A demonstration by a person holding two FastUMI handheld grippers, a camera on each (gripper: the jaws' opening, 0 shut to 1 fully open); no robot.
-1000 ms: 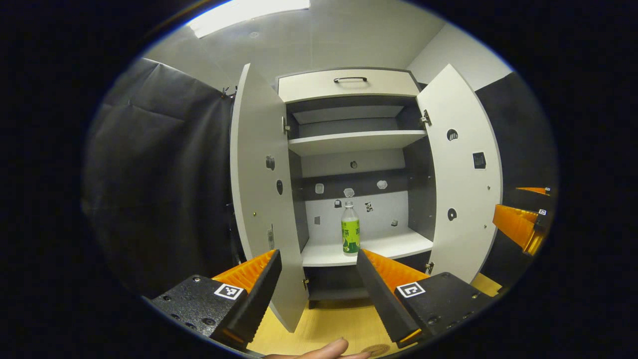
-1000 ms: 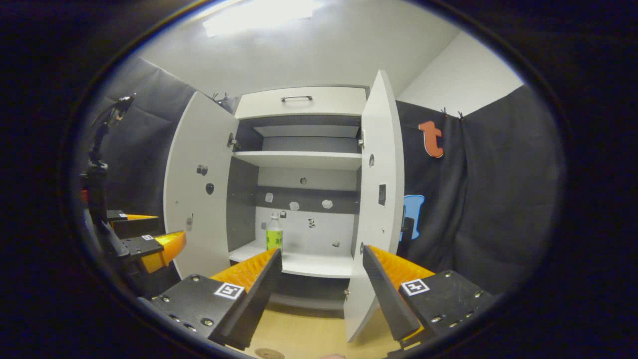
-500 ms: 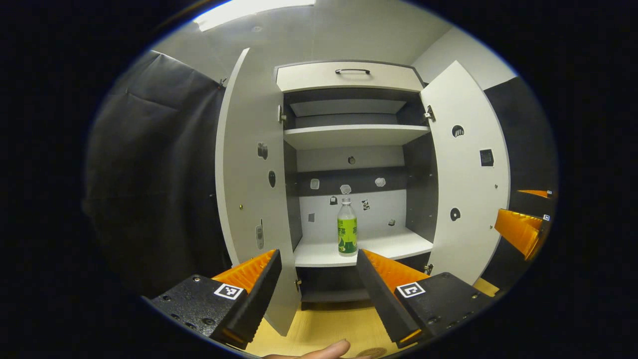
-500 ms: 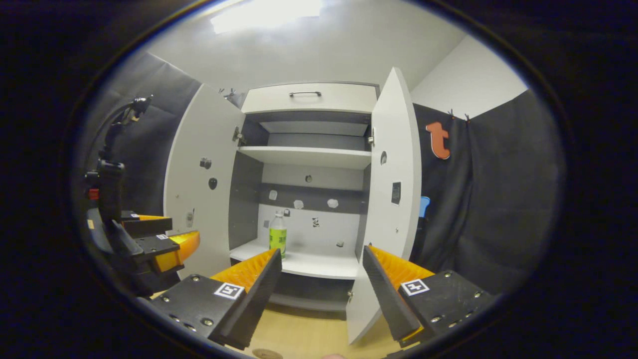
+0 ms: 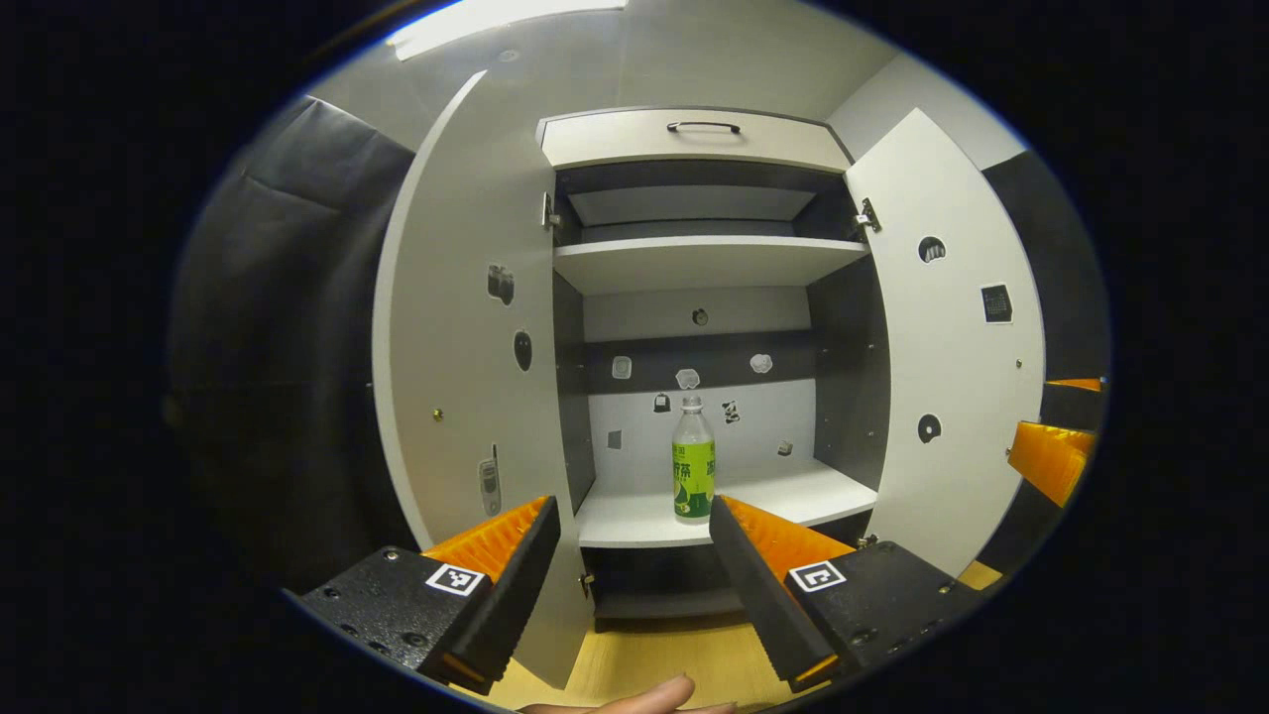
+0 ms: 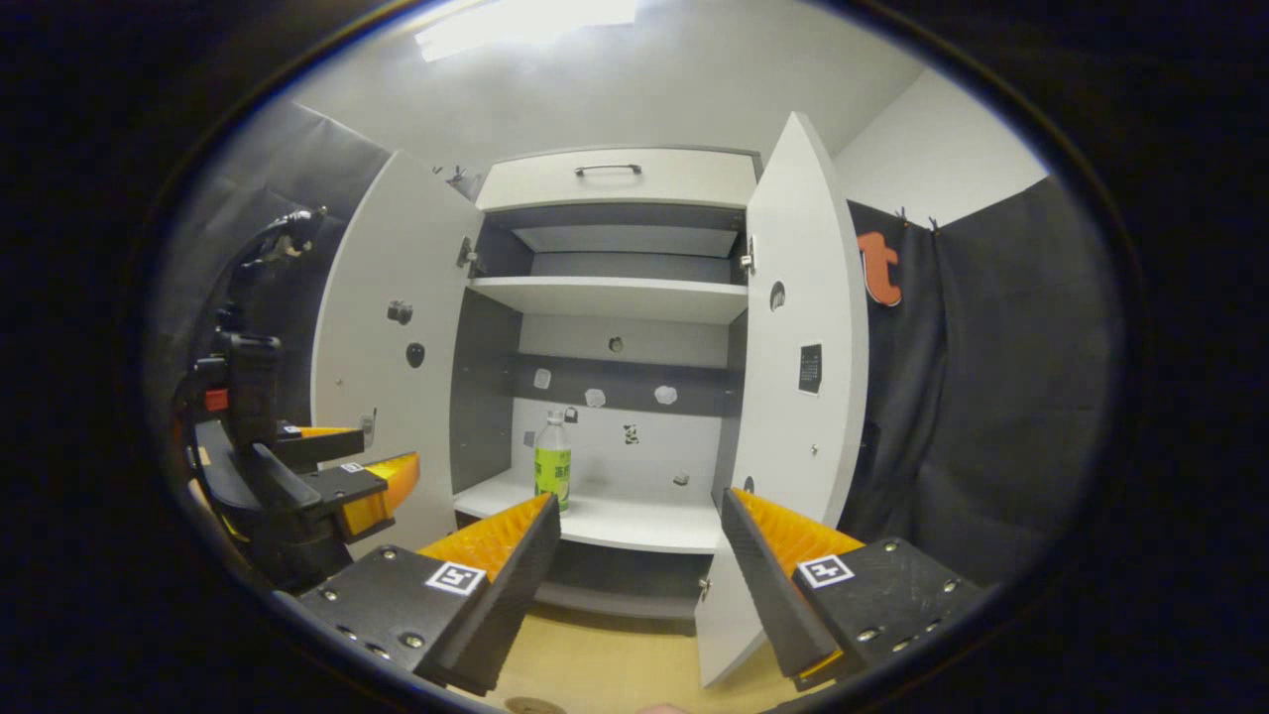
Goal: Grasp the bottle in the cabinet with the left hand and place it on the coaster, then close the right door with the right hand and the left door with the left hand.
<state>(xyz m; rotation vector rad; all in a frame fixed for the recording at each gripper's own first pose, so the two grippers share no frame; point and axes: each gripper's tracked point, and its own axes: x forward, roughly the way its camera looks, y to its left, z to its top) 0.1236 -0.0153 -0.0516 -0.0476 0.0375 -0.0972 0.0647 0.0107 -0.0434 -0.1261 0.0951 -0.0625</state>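
Open cabinet point(image 5: 694, 159) straight ahead, both doors swung wide. First step in hand: the reach for the bottle, not yet grasped.

In the left gripper view, from left to right: left door point(image 5: 466, 327) standing open, near the left finger of the left tool point(image 5: 634, 575); fingers spread wide with nothing between them. Past the door, the lower shelf point(image 5: 783, 496), and on it the bottle point(image 5: 693, 459), upright, green-labelled, clear cap, roughly centred and lined up just inside the right finger, still well apart from the fingertips. Further right, the right door point(image 5: 952, 347), also open, and at the far right edge the fingers of the other tool. At the bottom edge, a fingertip point(image 5: 644, 697) of a person over the wooden table point(image 5: 654, 654).

In the right gripper view, from left to right: the left tool point(image 6: 342, 476) and its handle held near the left door point(image 6: 392, 347); then the bottle point(image 6: 552, 462) on the left part of the lower shelf point(image 6: 634, 521); then the right door point(image 6: 808, 367), edge toward the camera. Right tool point(image 6: 639, 580) spread wide, holding nothing, hanging back from the cabinet.

Next move, as a judgement: left tool forward between the doors, level with the bottle's body, fingers passing either side without tipping it, then squeezing on the labelled middle. Coaster possibly the round disc point(image 6: 533, 705) at the bottom edge of the right gripper view; too cropped to be sure.
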